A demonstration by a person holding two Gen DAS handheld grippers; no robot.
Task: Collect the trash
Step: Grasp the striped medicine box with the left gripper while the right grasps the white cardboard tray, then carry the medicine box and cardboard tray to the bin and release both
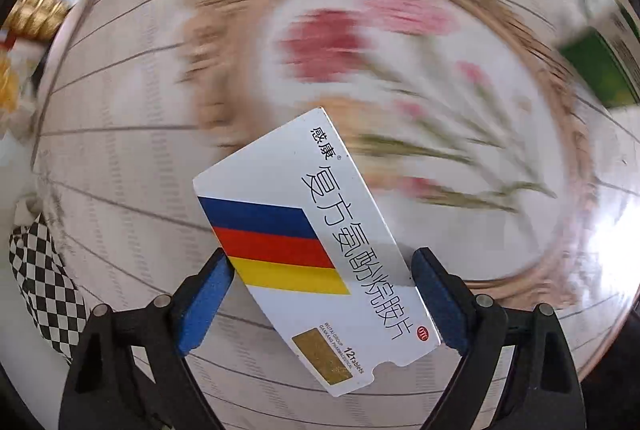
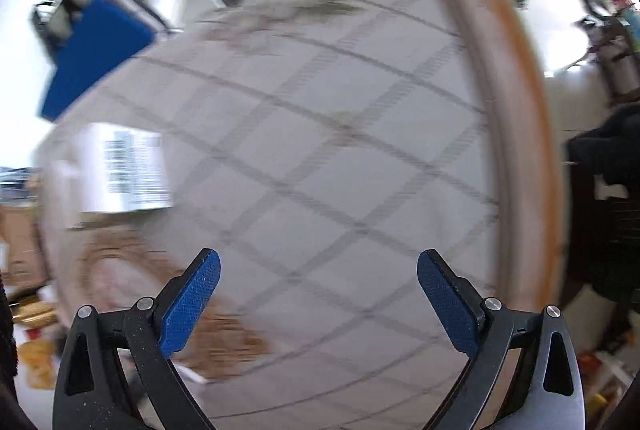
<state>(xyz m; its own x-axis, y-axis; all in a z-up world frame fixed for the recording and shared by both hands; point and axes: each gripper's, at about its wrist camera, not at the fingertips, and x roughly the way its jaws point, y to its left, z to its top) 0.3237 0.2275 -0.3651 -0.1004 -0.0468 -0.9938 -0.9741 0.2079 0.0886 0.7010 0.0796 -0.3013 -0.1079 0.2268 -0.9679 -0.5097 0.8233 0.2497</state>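
Beneath me blurs a grey-checked tablecloth (image 1: 120, 158) printed with a pink flower wreath. Between my left gripper (image 1: 320, 294) pads sits a flat white medicine box with blue, red and yellow stripes (image 1: 316, 254), held skewed at its edges; it could twist free. My right gripper (image 2: 318, 296) gapes empty.

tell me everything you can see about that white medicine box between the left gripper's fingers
The medicine box is a flat white carton, apparently cardboard, printed with blue, red and yellow stripes, black Chinese lettering, a gold patch and "12 tablets". It sits tilted between the left gripper's blue pads, which touch its long edges, above the flowered tablecloth.
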